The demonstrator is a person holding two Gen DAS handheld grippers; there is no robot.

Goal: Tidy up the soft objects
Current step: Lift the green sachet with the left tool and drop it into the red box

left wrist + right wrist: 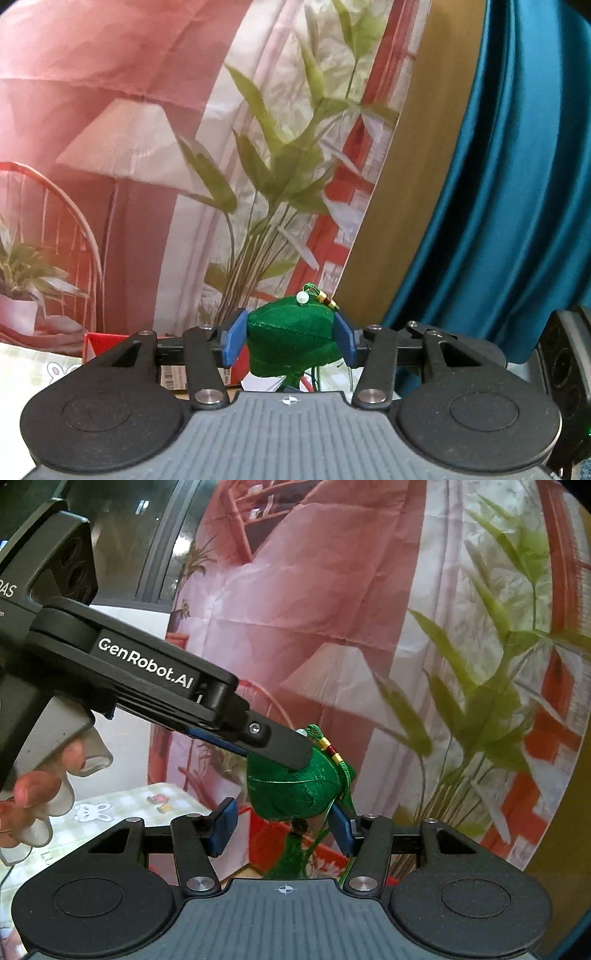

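A green stuffed fabric charm [291, 341] with a white bead, gold beads and a green cord is held up in the air. My left gripper [290, 341] is shut on it, its blue pads pressing both sides. In the right wrist view the same charm [295, 794] hangs just in front of my right gripper [282, 825], whose blue pads stand apart on either side of the charm's lower part and dangling tassel [293, 853]. The left gripper's black finger [284, 746] comes in from the upper left over the charm.
A printed backdrop [147, 147] with a lamp, plant and red window fills the background. A teal curtain [498, 184] hangs at the right. A red box [107, 345] and a checked cloth with a rabbit [110, 808] lie below.
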